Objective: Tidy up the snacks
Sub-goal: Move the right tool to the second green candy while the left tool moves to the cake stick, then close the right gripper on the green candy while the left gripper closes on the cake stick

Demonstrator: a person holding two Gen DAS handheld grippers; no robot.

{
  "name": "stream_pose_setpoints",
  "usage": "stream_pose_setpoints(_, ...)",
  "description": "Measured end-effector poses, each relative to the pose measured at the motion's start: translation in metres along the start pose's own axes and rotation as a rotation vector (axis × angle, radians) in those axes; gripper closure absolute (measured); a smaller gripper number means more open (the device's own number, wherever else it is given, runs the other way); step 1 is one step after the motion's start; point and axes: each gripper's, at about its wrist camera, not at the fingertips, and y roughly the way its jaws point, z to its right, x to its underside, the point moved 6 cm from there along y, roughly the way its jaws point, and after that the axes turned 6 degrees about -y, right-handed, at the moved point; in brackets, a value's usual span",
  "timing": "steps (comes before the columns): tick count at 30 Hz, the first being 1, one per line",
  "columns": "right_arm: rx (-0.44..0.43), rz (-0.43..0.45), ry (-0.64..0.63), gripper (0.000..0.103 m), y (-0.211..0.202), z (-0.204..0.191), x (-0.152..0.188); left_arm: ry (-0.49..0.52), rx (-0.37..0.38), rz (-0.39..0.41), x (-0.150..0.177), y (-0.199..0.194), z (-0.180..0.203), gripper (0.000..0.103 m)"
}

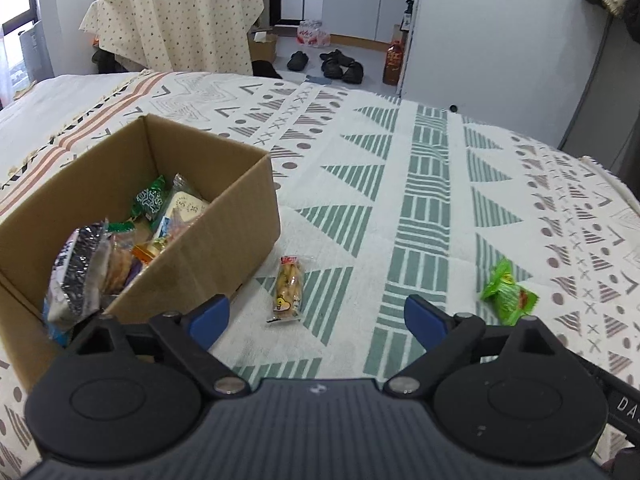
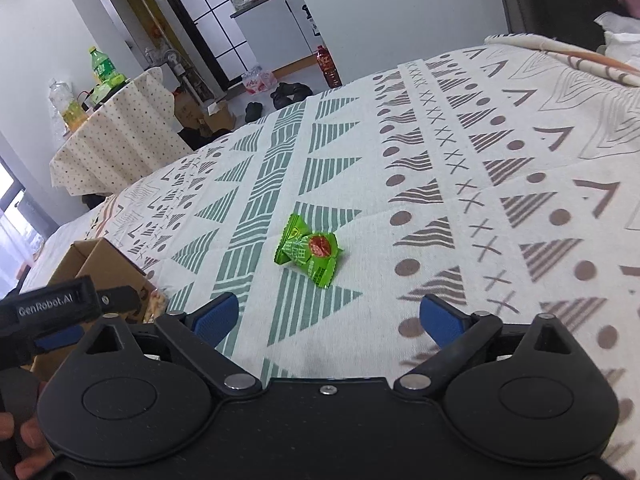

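Left wrist cam: my left gripper (image 1: pixel 316 316) hangs low over the cloth (image 1: pixel 424 184), a woven cotton-looking spread printed with green striped triangles and brownish dots and crosses. Its blue fingers (image 1: pixel 210 318) are spread wide with nothing between them. Just ahead of them lies a biscuit pack (image 1: pixel 288 289), a narrow clear plastic sleeve with tan sticks inside, flat on the cloth and just beside the box (image 1: pixel 216 248). The box is plain corrugated cardboard, open on top, and already has a crinkly pile of wrappers in it: a silvery foil bag (image 1: pixel 76 276), a green packet (image 1: pixel 150 200), some clear-wrapped crackers. Off to the right sits a green candy (image 1: pixel 507 295), shiny wrapper with twisted ends, well apart from the box.

Right wrist cam: my right gripper (image 2: pixel 330 318) is also low and angled slightly down at the cloth, fingers (image 2: pixel 218 318) released and wide, holding nothing. The same green candy (image 2: pixel 310 250) sits dead ahead of the gap, not touched by either finger, glossy and puffy with a red round mark on it. The box corner (image 2: pixel 102 264) peeks in on the left, with my left gripper's black body (image 2: pixel 56 306) in front of it.
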Motion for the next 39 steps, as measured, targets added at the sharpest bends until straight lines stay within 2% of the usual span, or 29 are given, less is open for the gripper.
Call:
stream_pose_setpoints(7, -0.01, -0.005, -0.004, 0.016, 0.024, 0.005, -0.004, -0.032, -0.041, -0.011, 0.0, 0.028, -0.001, 0.024)
stream_pose_setpoints(17, -0.019, 0.012, -0.027, 0.018, 0.053, 0.004, -0.017, -0.063, -0.084, -0.034, 0.006, 0.053, -0.002, 0.038)
stream_pose_setpoints(24, -0.04, 0.024, -0.046, 0.022, 0.064, -0.001, -0.023, -0.092, -0.08, -0.031, 0.007, 0.06, -0.004, 0.046)
stream_pose_setpoints(26, -0.047, 0.024, -0.055, 0.026, 0.066, -0.003, -0.023, -0.09, -0.083, -0.026, 0.007, 0.059, -0.004, 0.049)
stream_pose_setpoints(30, -0.061, 0.018, -0.067, 0.038, 0.067, -0.006, -0.022, -0.077, -0.071, -0.015, 0.006, 0.058, -0.001, 0.075)
stream_pose_setpoints(31, -0.061, 0.017, -0.069, 0.044, 0.067, -0.006, -0.022, -0.076, -0.067, -0.016, 0.006, 0.057, -0.001, 0.078)
stream_pose_setpoints(33, -0.057, 0.013, -0.072, 0.053, 0.068, -0.006, -0.021, -0.082, -0.063, -0.021, 0.006, 0.056, -0.002, 0.078)
stream_pose_setpoints(39, -0.069, 0.008, -0.06, 0.062, 0.064, -0.006, -0.02, -0.085, -0.049, -0.034, 0.007, 0.049, -0.003, 0.081)
